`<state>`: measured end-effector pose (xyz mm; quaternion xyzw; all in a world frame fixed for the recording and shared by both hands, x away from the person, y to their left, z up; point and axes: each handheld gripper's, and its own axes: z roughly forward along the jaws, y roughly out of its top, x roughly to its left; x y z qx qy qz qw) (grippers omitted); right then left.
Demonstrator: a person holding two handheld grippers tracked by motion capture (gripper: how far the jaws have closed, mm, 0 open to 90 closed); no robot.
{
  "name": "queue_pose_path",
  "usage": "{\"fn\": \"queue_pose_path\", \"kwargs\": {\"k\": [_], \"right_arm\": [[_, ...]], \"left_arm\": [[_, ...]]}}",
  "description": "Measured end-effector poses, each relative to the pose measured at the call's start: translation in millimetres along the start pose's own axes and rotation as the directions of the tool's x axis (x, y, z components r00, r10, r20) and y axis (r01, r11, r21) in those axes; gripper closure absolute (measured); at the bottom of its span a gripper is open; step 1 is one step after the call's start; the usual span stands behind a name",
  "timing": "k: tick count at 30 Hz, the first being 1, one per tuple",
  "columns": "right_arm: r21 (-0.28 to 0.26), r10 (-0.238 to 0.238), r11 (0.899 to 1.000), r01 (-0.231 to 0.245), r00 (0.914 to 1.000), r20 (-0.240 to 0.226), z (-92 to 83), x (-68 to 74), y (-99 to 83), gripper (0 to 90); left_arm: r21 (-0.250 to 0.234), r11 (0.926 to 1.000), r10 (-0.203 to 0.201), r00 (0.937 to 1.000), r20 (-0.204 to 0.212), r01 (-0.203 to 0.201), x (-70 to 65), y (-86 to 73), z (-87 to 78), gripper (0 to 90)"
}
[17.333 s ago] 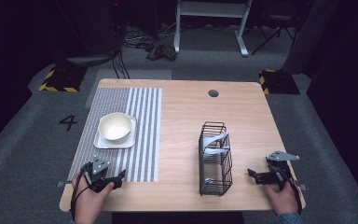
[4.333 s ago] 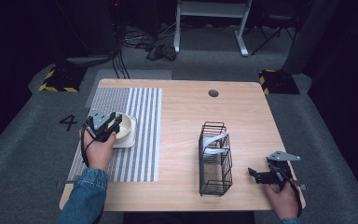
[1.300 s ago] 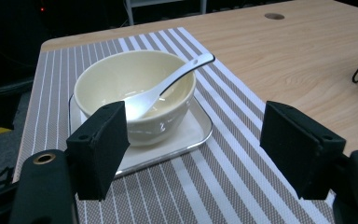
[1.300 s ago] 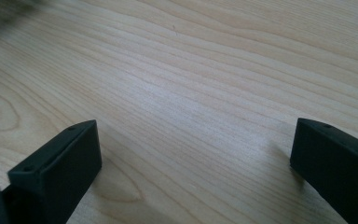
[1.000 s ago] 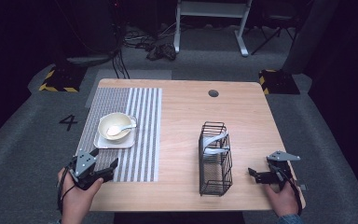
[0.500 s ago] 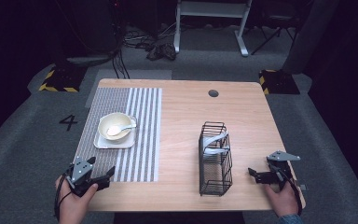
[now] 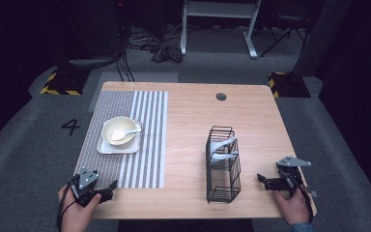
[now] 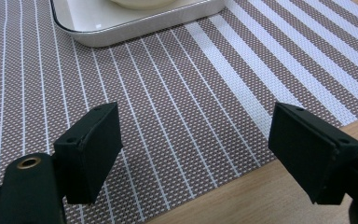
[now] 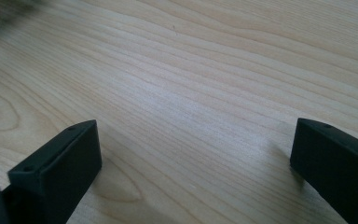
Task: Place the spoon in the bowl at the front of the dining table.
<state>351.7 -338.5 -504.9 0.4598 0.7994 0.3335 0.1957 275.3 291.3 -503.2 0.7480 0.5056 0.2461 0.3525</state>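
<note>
Both hand-held grippers are being held wide open and empty, the left hand-held gripper (image 7: 107,186) at the placemat's (image 7: 145,159) near edge, the right hand-held gripper (image 7: 266,181) beside the wire basket (image 7: 222,164). The spoon (image 7: 123,133) is lying in the bowl (image 7: 117,126) on the square plate (image 7: 107,148). The spoon's overhanging handle is being left exposed; a careless reach past could flip it out.

A wooden table (image 7: 193,116) stands on grey carpet (image 7: 24,154) in a dark room.

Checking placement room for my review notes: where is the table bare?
Bare wood runs between the striped mat and the wire basket, and across the far edge. Crowded: the tray with bowl on the mat.
</note>
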Motion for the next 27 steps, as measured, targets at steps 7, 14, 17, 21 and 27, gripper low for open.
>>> {"fn": "queue_pose_path", "kwargs": {"k": [7,14,17,21,27], "right_arm": [[0.000,0.000,1.000,0.000,1.0000,0.000,0.0,0.0,0.0,1.8],[0.000,0.000,1.000,0.000,1.0000,0.000,0.0,0.0,0.0,1.8],[0.000,0.000,1.000,0.000,1.0000,0.000,0.0,0.0,0.0,1.8],[0.000,-0.001,1.000,0.001,1.0000,0.000,0.0,0.0,0.0,1.8],[0.000,0.000,1.000,0.000,1.0000,0.000,0.0,0.0,0.0,1.8]], "left_arm": [[0.041,0.9991,-0.006,0.9999,-0.009,0.006,-0.3,-4.3,2.8,16.6],[0.037,0.9987,-0.035,0.9994,0.001,0.035,1.7,-5.8,3.3,16.2],[0.031,0.9988,-0.037,0.9993,-0.002,0.037,1.1,-6.5,3.3,16.2],[0.026,0.9989,-0.039,0.9992,-0.006,0.039,0.6,-7.2,3.1,16.1],[0.027,0.9988,-0.040,0.9992,-0.006,0.040,0.5,-7.2,3.0,16.1]]}}
